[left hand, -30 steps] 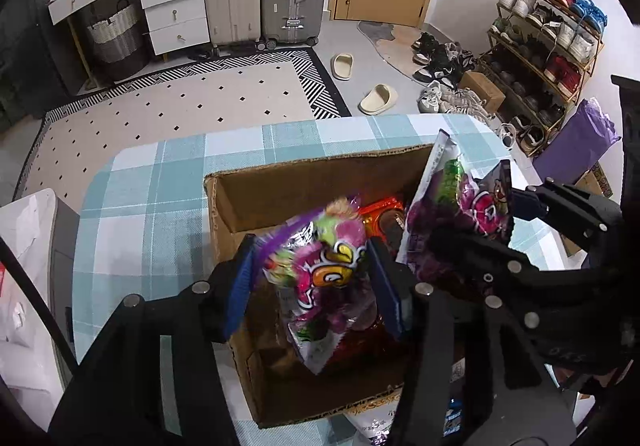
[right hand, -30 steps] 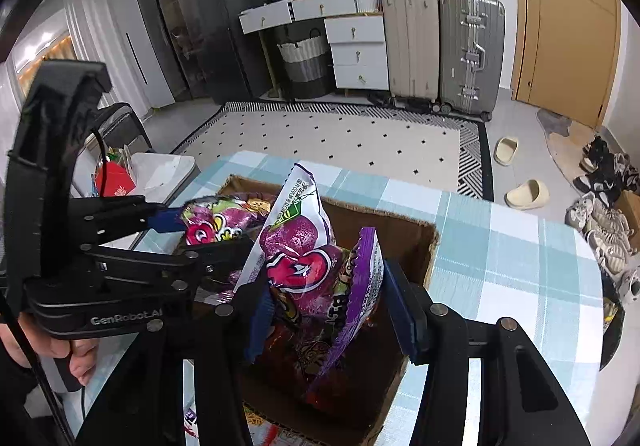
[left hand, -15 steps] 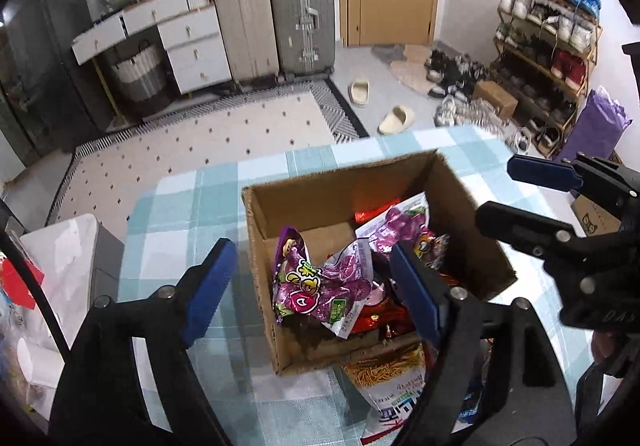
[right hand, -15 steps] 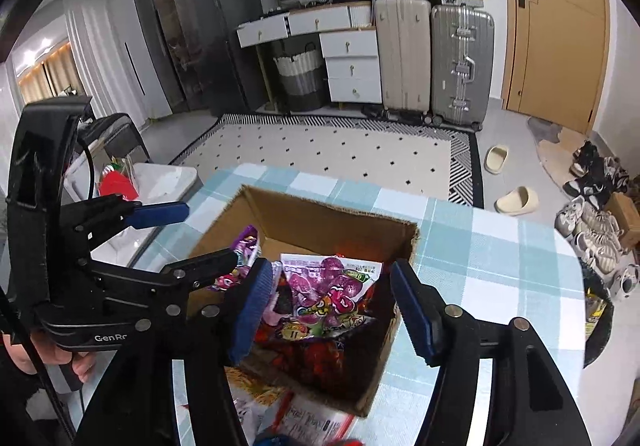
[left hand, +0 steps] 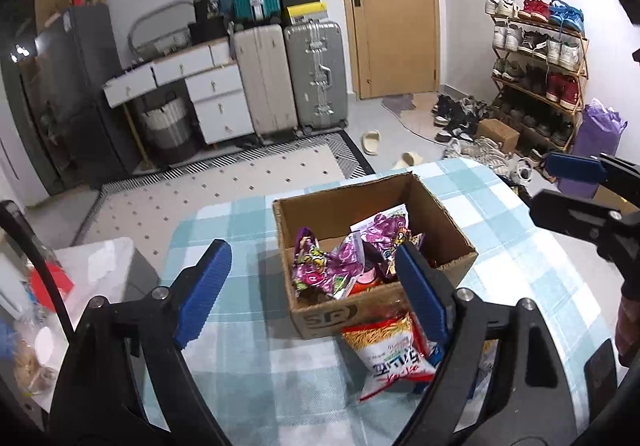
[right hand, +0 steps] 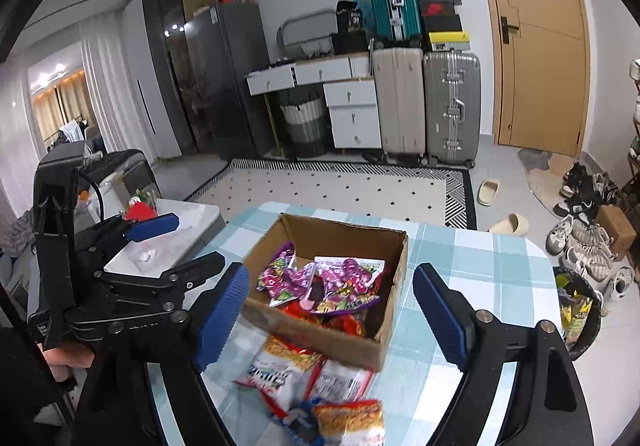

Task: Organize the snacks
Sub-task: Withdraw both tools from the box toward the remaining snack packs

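An open cardboard box (left hand: 448, 234) (right hand: 394, 278) stands on the checked tablecloth. Two purple candy bags (left hand: 328, 266) (right hand: 344, 278) lie inside it on top of red packets. My left gripper (left hand: 316, 290) is open and empty, held above and in front of the box. My right gripper (right hand: 332, 314) is open and empty too, also raised before the box. Loose snack bags (left hand: 388, 350) (right hand: 280, 366) lie on the cloth against the box's near side. The right gripper shows at the right edge of the left wrist view (left hand: 580, 186).
The table (left hand: 248, 346) has a rounded edge with floor beyond. A white side table (right hand: 180, 230) with red items stands at the left. A bin with wrappers (right hand: 576, 310) sits at the right. Suitcases, drawers and a shoe rack line the room.
Both grippers let go of their purple candy bags, which dropped into the box. Both then opened wide and pulled up and back from the box.
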`<state>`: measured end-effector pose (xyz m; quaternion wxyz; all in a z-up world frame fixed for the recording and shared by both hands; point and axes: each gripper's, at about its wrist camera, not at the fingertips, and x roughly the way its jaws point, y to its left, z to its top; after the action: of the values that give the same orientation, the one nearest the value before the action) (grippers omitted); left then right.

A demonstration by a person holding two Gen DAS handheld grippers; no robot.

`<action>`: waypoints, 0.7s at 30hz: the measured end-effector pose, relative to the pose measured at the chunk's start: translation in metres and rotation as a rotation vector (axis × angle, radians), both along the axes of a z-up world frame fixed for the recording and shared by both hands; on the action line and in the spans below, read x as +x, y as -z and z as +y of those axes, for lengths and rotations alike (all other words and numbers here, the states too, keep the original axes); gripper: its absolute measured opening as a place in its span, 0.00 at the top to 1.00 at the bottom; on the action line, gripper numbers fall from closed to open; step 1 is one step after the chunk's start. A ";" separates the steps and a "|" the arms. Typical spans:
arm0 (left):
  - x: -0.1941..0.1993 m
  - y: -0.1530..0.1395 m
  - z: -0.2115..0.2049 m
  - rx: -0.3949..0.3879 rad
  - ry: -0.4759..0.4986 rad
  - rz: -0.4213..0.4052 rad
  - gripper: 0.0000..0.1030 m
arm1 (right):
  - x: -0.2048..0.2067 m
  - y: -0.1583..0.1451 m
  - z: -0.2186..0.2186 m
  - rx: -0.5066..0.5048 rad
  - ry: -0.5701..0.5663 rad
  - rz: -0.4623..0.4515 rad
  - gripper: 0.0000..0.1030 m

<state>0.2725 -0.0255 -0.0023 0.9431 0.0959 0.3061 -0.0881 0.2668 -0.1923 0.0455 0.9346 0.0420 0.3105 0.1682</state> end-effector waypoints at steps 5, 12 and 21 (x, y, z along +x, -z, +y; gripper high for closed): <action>-0.045 -0.012 0.004 -0.039 -0.005 -0.027 0.14 | -0.046 0.000 -0.003 0.025 0.014 -0.048 0.13; -0.104 -0.008 0.009 -0.077 0.000 -0.113 0.01 | -0.099 0.012 0.000 0.082 0.020 -0.101 0.08; -0.147 0.024 0.033 -0.165 -0.049 -0.139 0.01 | -0.156 0.051 0.000 0.096 0.082 -0.145 0.04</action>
<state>0.1254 0.0078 -0.0261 0.9686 0.0165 0.2338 -0.0830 0.1109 -0.1921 -0.0053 0.9576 0.0873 0.2318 0.1470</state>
